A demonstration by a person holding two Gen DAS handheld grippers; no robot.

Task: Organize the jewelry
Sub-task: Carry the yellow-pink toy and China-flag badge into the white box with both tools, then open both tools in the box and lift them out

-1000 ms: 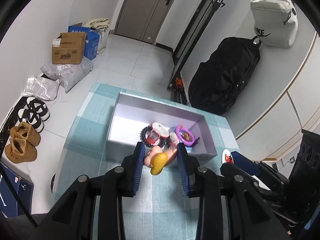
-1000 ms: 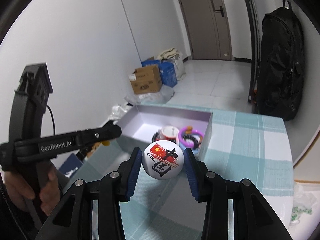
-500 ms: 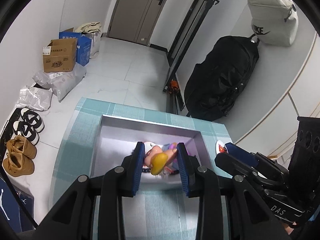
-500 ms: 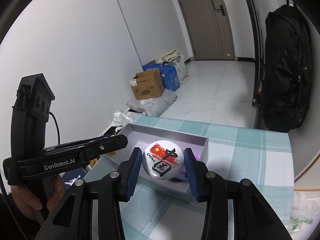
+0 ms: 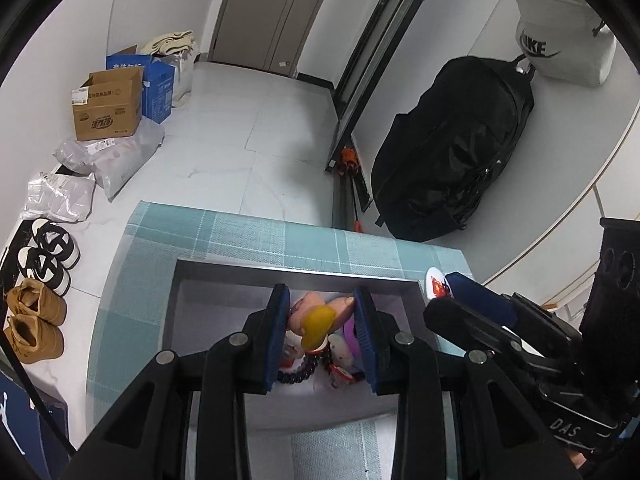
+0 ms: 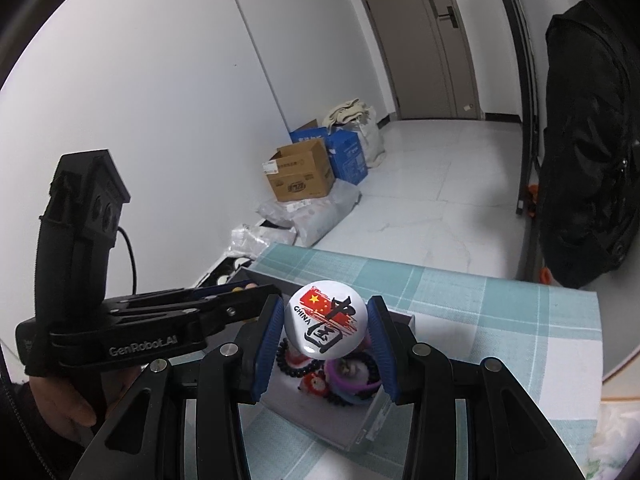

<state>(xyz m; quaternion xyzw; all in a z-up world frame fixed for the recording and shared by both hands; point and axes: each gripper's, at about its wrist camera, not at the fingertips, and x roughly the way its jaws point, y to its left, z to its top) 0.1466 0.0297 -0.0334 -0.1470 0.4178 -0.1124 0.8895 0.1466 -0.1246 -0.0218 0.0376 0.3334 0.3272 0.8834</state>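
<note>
Both tools are over the grey box (image 5: 224, 276) now, which sits on a worktop (image 5: 248, 232) covered in teal plaid cloth. The left tool (image 5: 322, 318) is pinched narrowly on a small pink and yellow charm (image 5: 316, 318), hanging above the box's right end. The right tool (image 6: 326, 330) grips a round white badge (image 6: 326, 326) printed with a red flag and "CHINA", its blue pads pressed on either edge. Below them in the box lie a dark bead bracelet (image 6: 294, 364), a purple ring (image 6: 352, 376) and other trinkets. Pale tiled floor (image 5: 248, 128) all around: a cardboard carton (image 5: 108, 106), plastic parcels, shoes (image 5: 34, 320) along the wall, a black bag (image 5: 452, 152) and a closed door (image 5: 276, 12).
</note>
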